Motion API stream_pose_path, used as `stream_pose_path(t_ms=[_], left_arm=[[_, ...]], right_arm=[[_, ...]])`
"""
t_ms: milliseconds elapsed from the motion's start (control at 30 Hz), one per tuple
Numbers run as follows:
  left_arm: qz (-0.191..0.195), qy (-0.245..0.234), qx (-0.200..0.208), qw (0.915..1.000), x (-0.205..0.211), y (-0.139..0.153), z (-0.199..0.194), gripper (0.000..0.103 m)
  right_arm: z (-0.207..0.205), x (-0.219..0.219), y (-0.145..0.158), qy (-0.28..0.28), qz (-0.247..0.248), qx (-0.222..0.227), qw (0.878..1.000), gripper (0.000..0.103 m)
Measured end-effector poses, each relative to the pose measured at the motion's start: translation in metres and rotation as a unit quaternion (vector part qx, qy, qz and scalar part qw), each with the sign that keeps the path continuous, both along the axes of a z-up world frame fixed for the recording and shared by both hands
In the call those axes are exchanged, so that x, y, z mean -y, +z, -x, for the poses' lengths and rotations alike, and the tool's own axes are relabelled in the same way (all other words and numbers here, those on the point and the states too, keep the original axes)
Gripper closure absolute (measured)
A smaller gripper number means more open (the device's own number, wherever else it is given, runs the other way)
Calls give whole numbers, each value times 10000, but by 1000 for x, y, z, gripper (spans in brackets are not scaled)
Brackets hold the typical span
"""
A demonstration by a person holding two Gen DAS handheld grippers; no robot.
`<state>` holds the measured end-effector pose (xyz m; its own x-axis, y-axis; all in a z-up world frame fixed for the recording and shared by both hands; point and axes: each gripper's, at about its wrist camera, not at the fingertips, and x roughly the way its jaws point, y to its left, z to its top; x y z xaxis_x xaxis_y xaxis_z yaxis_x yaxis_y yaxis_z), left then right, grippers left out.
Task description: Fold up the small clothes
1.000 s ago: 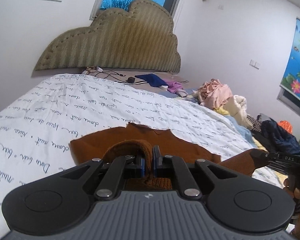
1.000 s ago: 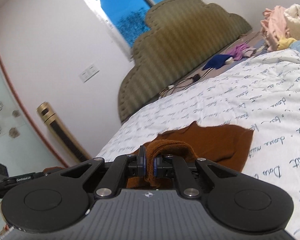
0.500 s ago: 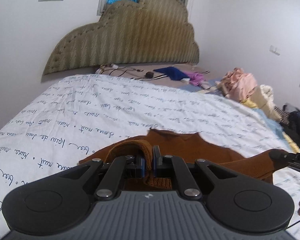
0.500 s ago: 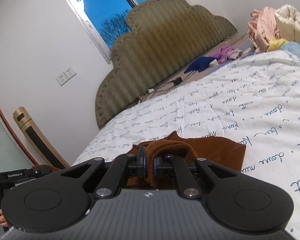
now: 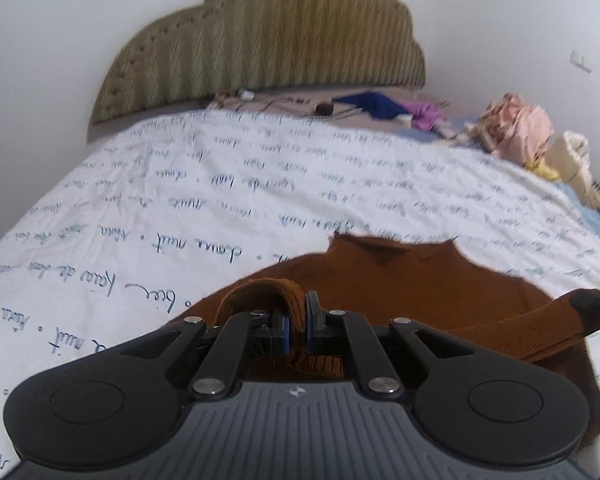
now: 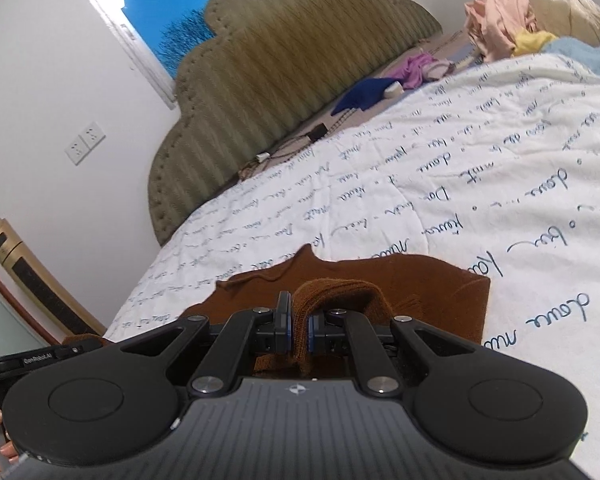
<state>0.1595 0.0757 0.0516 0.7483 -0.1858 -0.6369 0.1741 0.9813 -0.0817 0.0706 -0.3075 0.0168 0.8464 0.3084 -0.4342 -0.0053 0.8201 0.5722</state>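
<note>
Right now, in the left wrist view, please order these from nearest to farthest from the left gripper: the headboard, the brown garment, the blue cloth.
1. brown garment, pinched in the left gripper.
2. blue cloth, far side of the bed, slightly right.
3. headboard, against the wall behind.

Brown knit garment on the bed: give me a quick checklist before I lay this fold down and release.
1. Left gripper jaws clamped on the brown knit garment: ok.
2. Right gripper jaws clamped on the ribbed hem: ok.
3. Far part of garment lying flat on the white script-printed bedsheet: ok.
4. Hem stretched evenly between the grippers: cannot tell.
5. Sheet beyond the garment free of other things: ok; the pink clothes pile sits well off by the olive padded headboard.
</note>
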Motion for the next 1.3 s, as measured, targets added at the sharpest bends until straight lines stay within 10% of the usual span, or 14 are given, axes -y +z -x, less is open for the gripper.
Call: stream_pose_path(t_ms=[533, 667, 900, 1300], left_arm=[[460, 702, -270, 9961, -19, -30, -32, 96], [-108, 889, -128, 9959, -13, -29, -40, 96], [32, 1107, -324, 9933, -27, -37, -46, 95], [515, 1493, -519, 9861, -66, -26, -27, 95]], right_arm=[[-41, 2, -27, -9, -175, -461, 9988, 91], [-50, -2, -26, 46, -71, -496, 9987, 91], [-68, -2, -42, 79, -288, -835, 9961, 90], [-57, -8, -28, -300, 140, -399, 9987, 45]])
